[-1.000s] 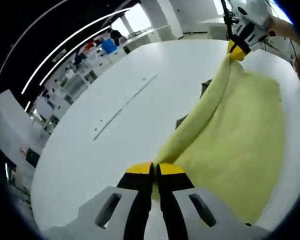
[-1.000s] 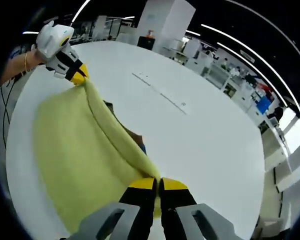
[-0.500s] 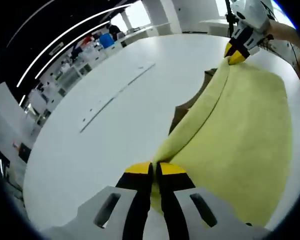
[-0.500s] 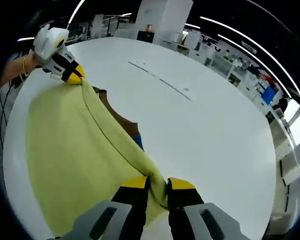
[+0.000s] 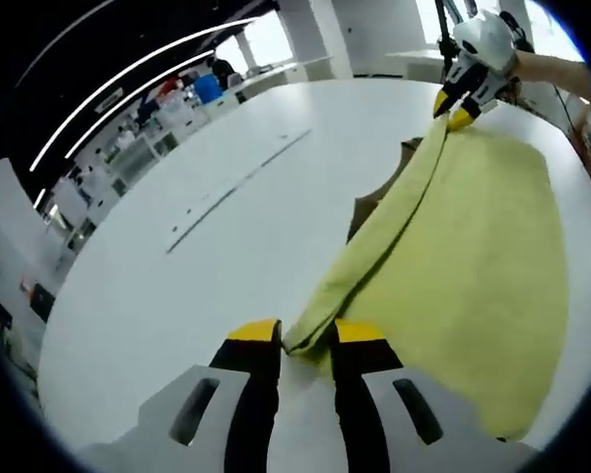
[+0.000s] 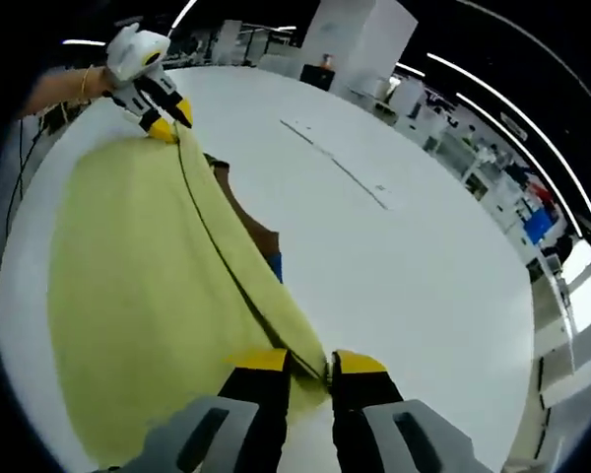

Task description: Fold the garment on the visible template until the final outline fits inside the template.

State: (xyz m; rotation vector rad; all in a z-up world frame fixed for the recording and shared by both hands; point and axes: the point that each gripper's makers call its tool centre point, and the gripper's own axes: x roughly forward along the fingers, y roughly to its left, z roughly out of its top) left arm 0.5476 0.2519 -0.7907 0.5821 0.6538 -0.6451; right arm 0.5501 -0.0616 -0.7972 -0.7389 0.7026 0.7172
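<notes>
A yellow garment (image 5: 473, 256) lies folded over on the white round table (image 5: 177, 286), with its rolled fold edge running between the two grippers. A brown template (image 5: 370, 209) pokes out from under that edge, with a small blue patch (image 6: 276, 264) beside it. My left gripper (image 5: 305, 333) stands open, one end of the fold lying loose between its jaws. At the far end the right gripper (image 5: 451, 108) is also open over the garment's corner. In the right gripper view, my right gripper (image 6: 309, 363) straddles the garment (image 6: 148, 286) edge, and the left gripper (image 6: 167, 120) is far off.
A thin pale strip (image 5: 238, 189) lies across the table beyond the garment; it is seen again as the strip (image 6: 335, 168). A person's arm (image 6: 64, 89) holds the far gripper. Office desks and shelves (image 5: 167, 108) stand past the table's edge. A dark cable (image 6: 20, 168) runs by the rim.
Both grippers have opened and let the garment's fold edge down onto the table. The left one was shut on it half a second ago, and the right one was partly open.
</notes>
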